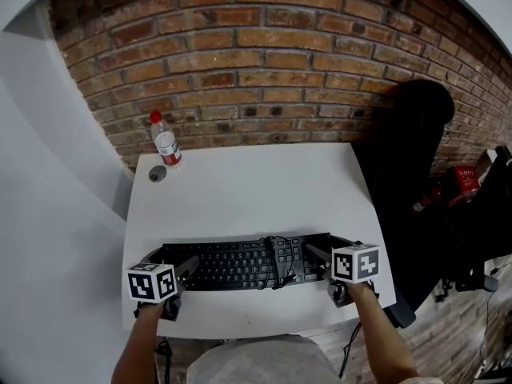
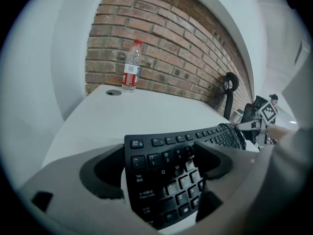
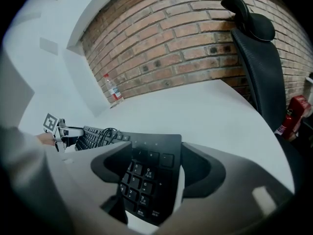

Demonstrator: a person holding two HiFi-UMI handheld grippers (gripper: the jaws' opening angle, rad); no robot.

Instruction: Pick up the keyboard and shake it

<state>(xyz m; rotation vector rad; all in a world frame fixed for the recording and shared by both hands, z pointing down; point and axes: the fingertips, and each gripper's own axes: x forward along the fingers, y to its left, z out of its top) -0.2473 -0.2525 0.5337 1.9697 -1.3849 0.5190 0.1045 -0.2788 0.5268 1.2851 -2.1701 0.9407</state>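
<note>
Keyboard (image 1: 240, 264) ends within parted left tongs (image 2: 161, 150), right tongs (image 3: 156, 150); capped bottle (image 1: 166, 140) apart

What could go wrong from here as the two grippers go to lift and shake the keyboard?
1. The left gripper and right gripper merely straddle the keyboard's ends. No firm pinch shows, so it may slip on lifting.
2. The cable coiled on the keys could swing or snag while shaking.
3. The keyboard lies near the table's front edge, so a drop might carry it off.
</note>
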